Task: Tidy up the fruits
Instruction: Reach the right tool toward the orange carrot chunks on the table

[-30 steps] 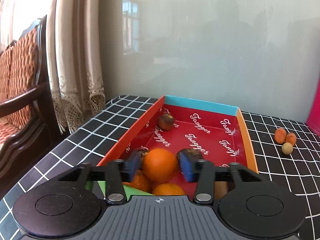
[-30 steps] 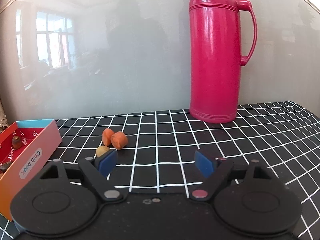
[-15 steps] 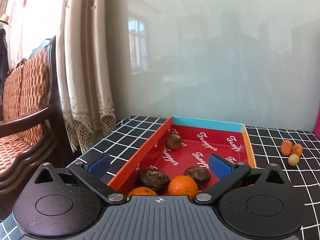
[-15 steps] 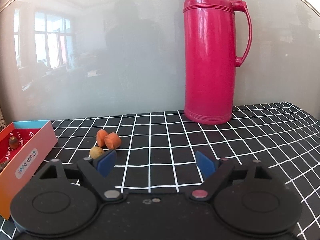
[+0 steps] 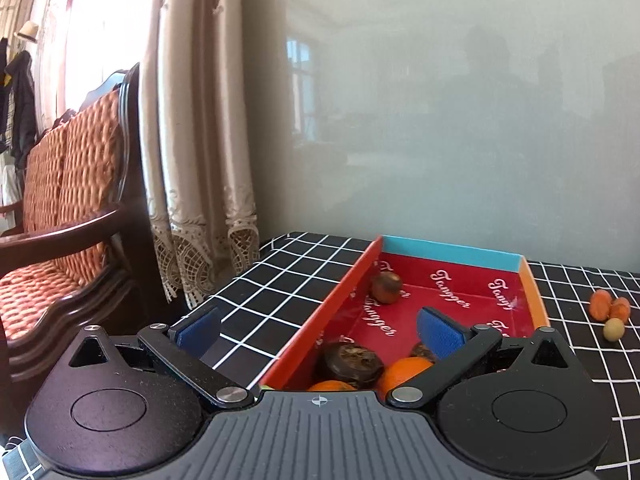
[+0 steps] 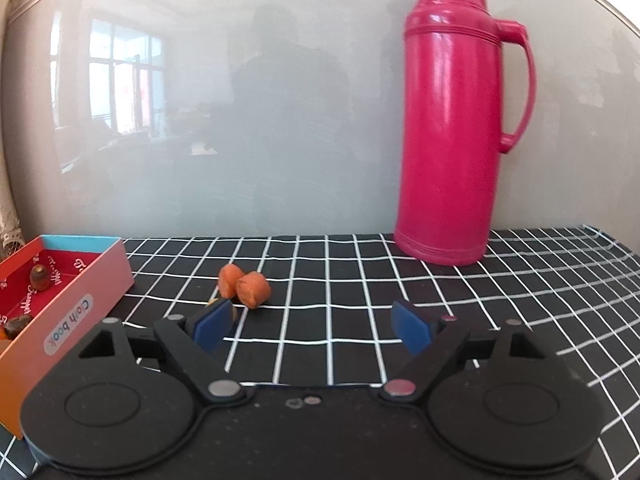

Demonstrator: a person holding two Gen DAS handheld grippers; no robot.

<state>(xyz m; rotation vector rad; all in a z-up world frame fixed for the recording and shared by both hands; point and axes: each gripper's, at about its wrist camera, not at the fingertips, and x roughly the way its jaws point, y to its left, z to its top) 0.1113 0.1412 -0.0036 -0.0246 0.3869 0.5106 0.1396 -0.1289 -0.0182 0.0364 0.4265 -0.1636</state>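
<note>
Both your grippers are wide open, holding nothing.
Your box [image 5: 448, 252] has two oranges [image 5: 404, 370] and three dark fruits [image 5: 347, 362] in it; left gripper [image 5: 316, 326] hangs above its near end, right gripper [image 6: 310, 326] near loose orange bits [image 6: 251, 288] on the table [image 6: 360, 280].

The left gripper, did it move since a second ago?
Yes. The left gripper let go of the orange, opened, and backed up and leftward from the red box.
</note>
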